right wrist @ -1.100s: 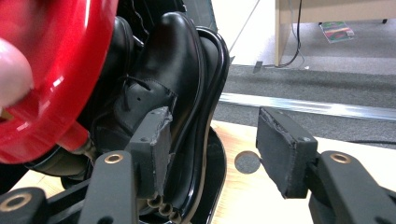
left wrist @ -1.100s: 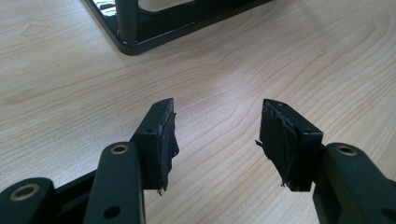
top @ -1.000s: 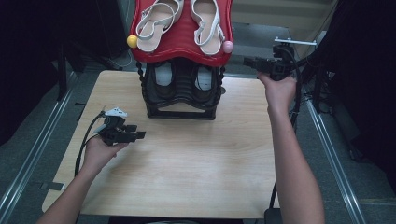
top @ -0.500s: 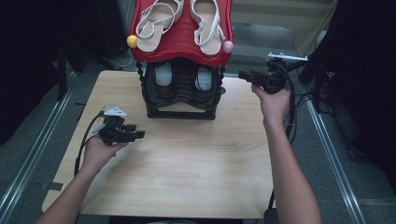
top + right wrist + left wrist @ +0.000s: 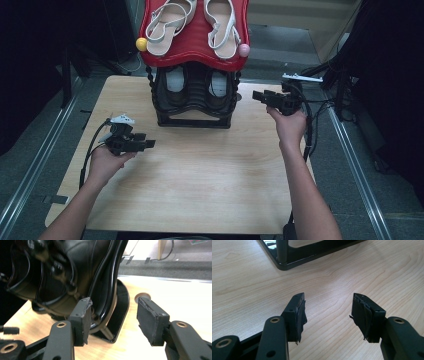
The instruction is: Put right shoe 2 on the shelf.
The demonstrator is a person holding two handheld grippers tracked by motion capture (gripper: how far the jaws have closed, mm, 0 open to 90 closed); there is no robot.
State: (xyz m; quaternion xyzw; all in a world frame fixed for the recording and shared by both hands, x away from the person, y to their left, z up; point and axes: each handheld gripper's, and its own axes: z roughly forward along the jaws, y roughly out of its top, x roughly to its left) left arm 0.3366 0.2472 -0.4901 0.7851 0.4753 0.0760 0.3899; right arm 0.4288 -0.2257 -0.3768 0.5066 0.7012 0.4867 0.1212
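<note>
A black shoe rack (image 5: 195,107) stands at the back middle of the wooden table (image 5: 200,175). Its red top shelf (image 5: 195,55) carries a pair of white strappy sandals (image 5: 217,22). A pair of black shoes (image 5: 175,82) sits on the lower tier. My left gripper (image 5: 150,144) hovers low over the table, left of the rack's front, open and empty; its view shows the rack's base corner (image 5: 284,262) ahead. My right gripper (image 5: 257,95) is held just right of the rack, open and empty, pointing at the rack's side (image 5: 105,290) and a black shoe (image 5: 62,272).
A yellow ball (image 5: 141,44) and a pink ball (image 5: 243,49) cap the red shelf's front corners. Metal rails (image 5: 30,165) run along both sides of the table. A round dark hole (image 5: 142,297) marks the tabletop by the rack's base.
My right gripper has come down and leftward from beyond the table's right edge to the rack's right side. The left gripper has stayed put.
</note>
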